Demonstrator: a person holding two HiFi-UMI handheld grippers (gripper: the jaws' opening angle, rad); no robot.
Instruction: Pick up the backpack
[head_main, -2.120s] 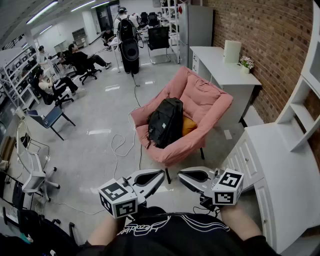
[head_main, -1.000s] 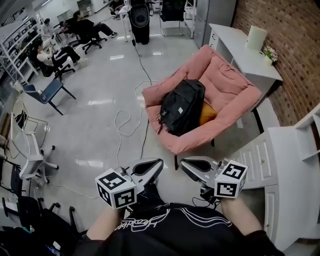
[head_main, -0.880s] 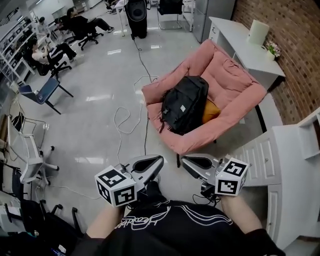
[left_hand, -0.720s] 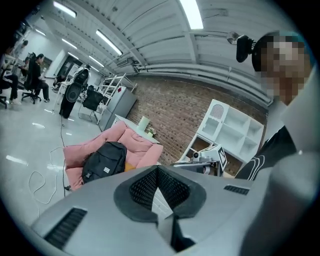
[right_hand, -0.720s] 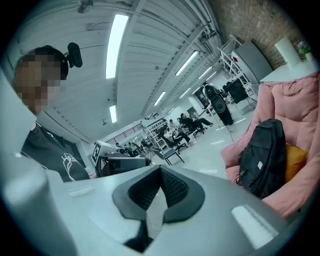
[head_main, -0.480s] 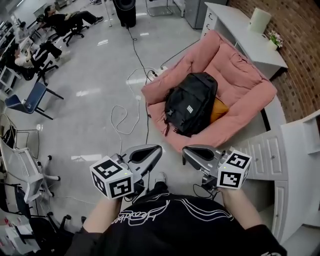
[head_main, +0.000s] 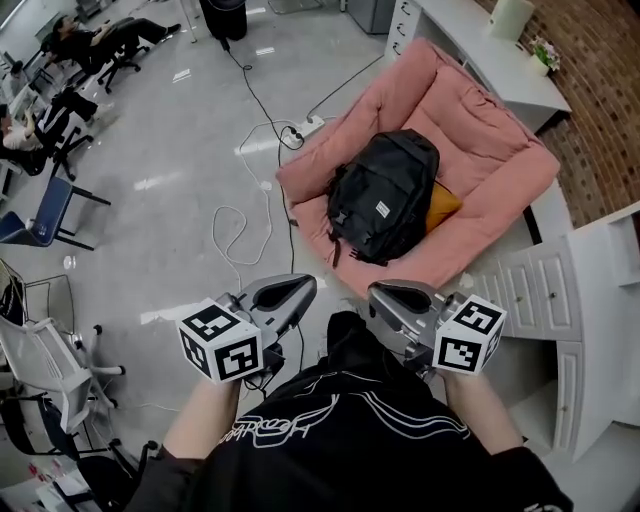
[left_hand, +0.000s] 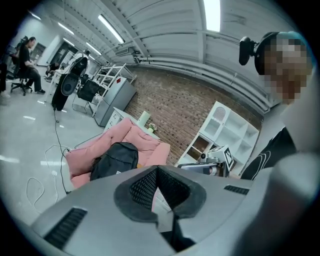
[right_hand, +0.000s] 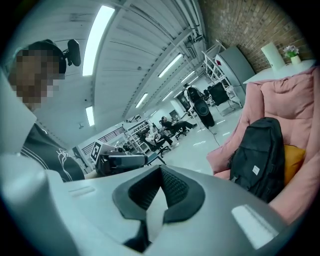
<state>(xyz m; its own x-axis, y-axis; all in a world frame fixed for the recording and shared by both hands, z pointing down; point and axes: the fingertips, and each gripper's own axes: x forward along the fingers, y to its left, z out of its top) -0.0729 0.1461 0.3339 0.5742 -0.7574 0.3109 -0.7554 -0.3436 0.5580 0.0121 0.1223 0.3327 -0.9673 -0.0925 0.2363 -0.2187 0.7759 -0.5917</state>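
Note:
A black backpack (head_main: 385, 195) lies across the seat of a pink armchair (head_main: 495, 150), partly covering an orange cushion (head_main: 441, 205). My left gripper (head_main: 303, 286) and right gripper (head_main: 377, 292) are held side by side close to my body. Both point toward the chair's near edge, well short of the backpack, and both are shut with nothing between the jaws. The backpack (left_hand: 115, 159) appears ahead and to the left in the left gripper view. In the right gripper view the backpack (right_hand: 257, 157) is off to the right.
A white cable (head_main: 240, 225) and a power strip (head_main: 300, 130) lie on the floor left of the chair. A white drawer cabinet (head_main: 545, 300) stands at the right and a white desk (head_main: 465, 25) behind the chair. Office chairs (head_main: 45, 205) and seated people fill the far left.
I have come closer to the armchair, so the backpack now sits larger and nearer in the head view. Both grippers travelled forward with me and stayed shut.

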